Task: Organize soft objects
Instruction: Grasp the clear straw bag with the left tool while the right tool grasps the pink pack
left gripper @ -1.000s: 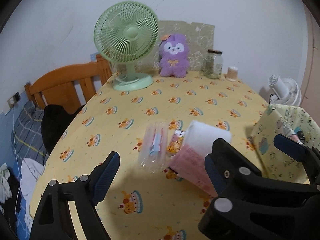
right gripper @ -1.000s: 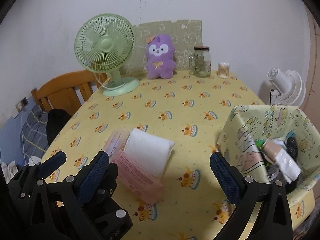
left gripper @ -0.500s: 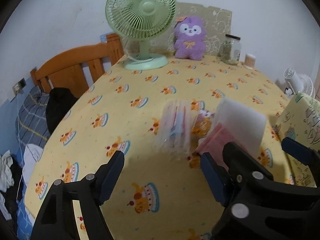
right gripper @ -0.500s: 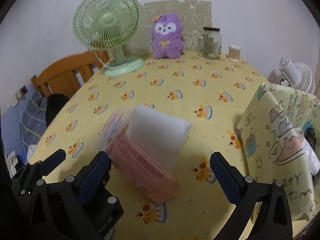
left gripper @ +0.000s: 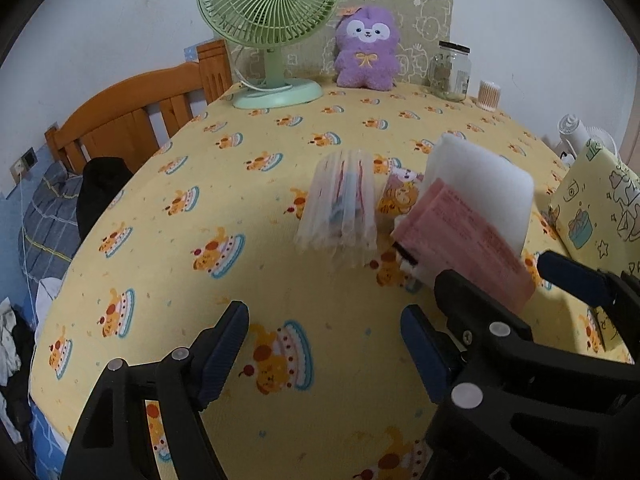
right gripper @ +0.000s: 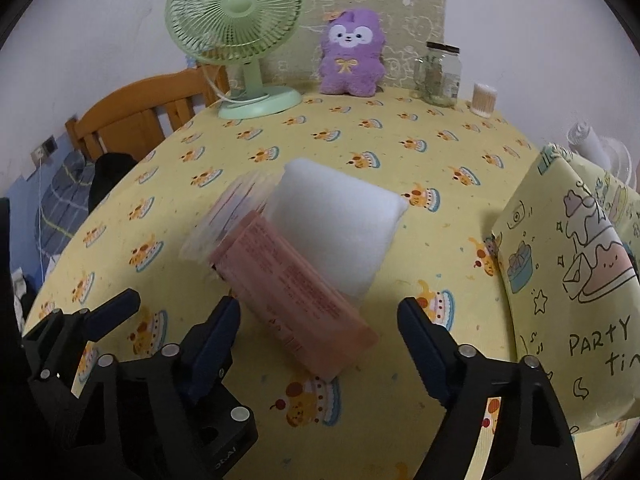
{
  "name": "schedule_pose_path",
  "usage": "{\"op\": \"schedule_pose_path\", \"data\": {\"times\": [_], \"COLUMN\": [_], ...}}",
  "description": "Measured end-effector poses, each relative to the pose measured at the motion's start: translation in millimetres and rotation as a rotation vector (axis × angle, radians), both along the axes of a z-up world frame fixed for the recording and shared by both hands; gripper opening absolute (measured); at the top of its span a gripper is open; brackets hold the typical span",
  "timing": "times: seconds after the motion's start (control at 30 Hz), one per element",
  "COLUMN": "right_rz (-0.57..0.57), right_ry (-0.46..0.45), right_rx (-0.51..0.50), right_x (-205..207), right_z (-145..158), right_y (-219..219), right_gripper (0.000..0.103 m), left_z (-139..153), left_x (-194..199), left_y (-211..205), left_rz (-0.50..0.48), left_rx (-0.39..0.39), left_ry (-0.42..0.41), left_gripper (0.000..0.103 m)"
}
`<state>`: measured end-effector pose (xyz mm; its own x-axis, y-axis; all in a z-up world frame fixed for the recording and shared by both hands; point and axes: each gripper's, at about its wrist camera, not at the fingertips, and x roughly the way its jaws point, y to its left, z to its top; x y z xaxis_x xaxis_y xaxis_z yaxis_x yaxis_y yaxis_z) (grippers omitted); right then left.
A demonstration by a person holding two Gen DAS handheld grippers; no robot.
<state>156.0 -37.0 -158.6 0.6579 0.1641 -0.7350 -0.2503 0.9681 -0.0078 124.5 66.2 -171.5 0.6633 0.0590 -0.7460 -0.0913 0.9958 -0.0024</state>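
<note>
The pink packet (right gripper: pixel 294 294) lies mid-table, overlapping the white foam pad (right gripper: pixel 340 232) beside a clear sleeve (left gripper: pixel 340 216). Our right gripper (right gripper: pixel 318 344) hovers before it, fingers apart and empty, like our left gripper (left gripper: pixel 324 344). We judge pickup comes next: lower, close, then carry toward the patterned bag (right gripper: pixel 572 280).

We read hand-drawn black lettering on the patterned yellow bag (right gripper: pixel 568 280) at the right of the right wrist view: "PARTY", with "ti" starting a second line that the frame edge cuts off. The pink packet (right gripper: pixel 296 292) carries rows of fine print, too blurred for us to read. The glass jar (right gripper: pixel 438 72) bears a label we cannot make out.
</note>
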Motion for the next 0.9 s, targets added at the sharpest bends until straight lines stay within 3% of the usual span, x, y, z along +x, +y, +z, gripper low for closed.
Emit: {"op": "schedule_pose_path", "data": {"times": [0.17, 0.47, 0.53, 0.83, 0.9], "right_rz": [-0.003, 0.042, 0.033, 0.023, 0.021], "right_ry": [0.014, 0.052, 0.042, 0.041, 0.034], "right_rx": [0.016, 0.088, 0.068, 0.086, 0.097], "right_x": [1.4, 3.9, 1.9, -5.7, -7.4], "right_z": [-5.1, -5.7, -4.5, 1.5, 4.4], "right_y": [2.5, 0.6, 0.5, -11.7, -14.6], "right_gripper": [0.080, 0.060, 0.047, 0.033, 0.024], "left_z": [-0.1, 0.7, 1.5, 6.9, 10.4], "left_x": [-2.7, -0.9, -1.9, -5.3, -4.7], "left_y": [2.1, 1.9, -2.2, -14.7, -17.9], "left_rz": [-0.002, 0.000, 0.001, -0.023, -0.028], "left_rx": [-0.005, -0.031, -0.004, -0.002, 0.005], "left_ry": [-0.006, 0.009, 0.005, -0.006, -0.015], "left_gripper": [0.081, 0.082, 0.082, 0.082, 0.082]}}
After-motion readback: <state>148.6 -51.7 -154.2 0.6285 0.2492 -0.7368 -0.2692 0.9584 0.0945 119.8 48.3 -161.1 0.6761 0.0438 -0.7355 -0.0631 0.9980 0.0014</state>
